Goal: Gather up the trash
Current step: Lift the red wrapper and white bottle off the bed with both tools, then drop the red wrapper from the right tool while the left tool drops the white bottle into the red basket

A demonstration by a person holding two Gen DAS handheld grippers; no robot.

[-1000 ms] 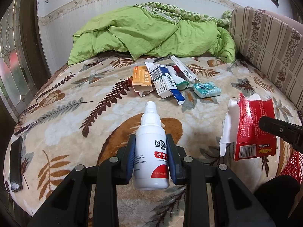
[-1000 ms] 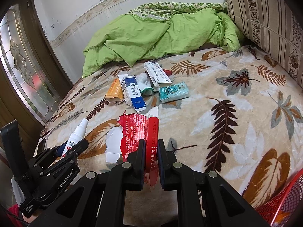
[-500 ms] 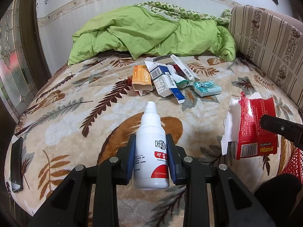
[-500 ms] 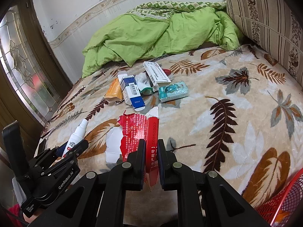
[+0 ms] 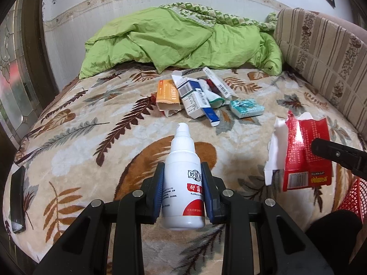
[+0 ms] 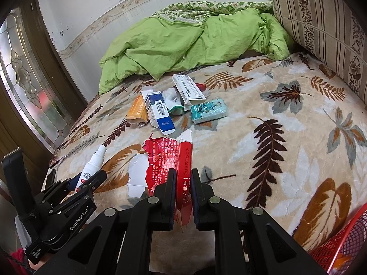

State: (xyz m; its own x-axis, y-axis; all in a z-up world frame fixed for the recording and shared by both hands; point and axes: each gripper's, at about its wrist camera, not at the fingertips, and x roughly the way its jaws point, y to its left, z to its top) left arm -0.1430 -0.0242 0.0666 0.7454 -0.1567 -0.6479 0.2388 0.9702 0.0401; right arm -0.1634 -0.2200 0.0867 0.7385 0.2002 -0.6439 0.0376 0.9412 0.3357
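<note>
My left gripper [image 5: 182,169] is shut on a white spray bottle [image 5: 183,178] with a red label, held above the bed; both show in the right wrist view, the bottle [image 6: 91,169] at lower left. My right gripper [image 6: 183,176] is shut on a torn red carton [image 6: 174,160], flattened, white inside showing; it also shows at the right of the left wrist view [image 5: 302,151]. A pile of trash lies mid-bed: an orange box [image 5: 167,92], a blue-and-white box [image 5: 195,100], a long white box [image 6: 188,88], a teal tissue pack [image 6: 208,111].
A red mesh basket [image 6: 344,245] sits at the lower right below the bed edge. A green duvet [image 5: 179,41] is heaped at the back. A striped cushion [image 5: 321,52] lines the right. A dark phone [image 5: 17,199] lies on the bed's left edge.
Both grippers keep their hold. The red carton has shifted slightly right and down in the left wrist view; otherwise little has moved.
</note>
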